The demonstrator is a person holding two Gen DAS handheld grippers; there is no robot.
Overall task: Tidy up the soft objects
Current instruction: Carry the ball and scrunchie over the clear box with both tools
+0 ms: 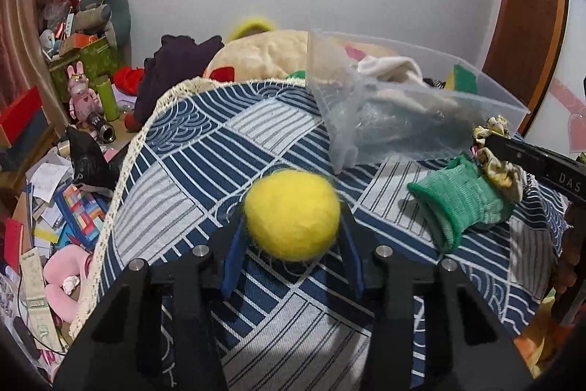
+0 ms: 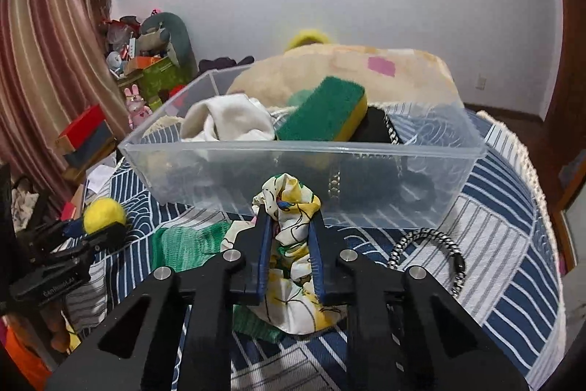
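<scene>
My left gripper (image 1: 292, 207) is shut on a yellow felt ball (image 1: 292, 215) and holds it above the blue patterned tablecloth (image 1: 205, 149); it also shows in the right wrist view (image 2: 104, 212). My right gripper (image 2: 289, 207) is shut on a floral cloth scrunchie (image 2: 293, 204), in front of the clear plastic bin (image 2: 366, 185). The scrunchie (image 1: 498, 167) hangs over a green knitted cloth (image 1: 461, 204). The bin (image 1: 403, 120) holds a white sock (image 2: 227, 118), a green and yellow sponge (image 2: 326, 110) and a dark item.
A black and white braided cord (image 2: 432, 251) lies right of my right gripper. A large beige plush (image 1: 263, 54) sits behind the bin. The floor at left is cluttered with papers, boxes and toys (image 1: 55, 193). The table edge has a lace trim (image 1: 121, 185).
</scene>
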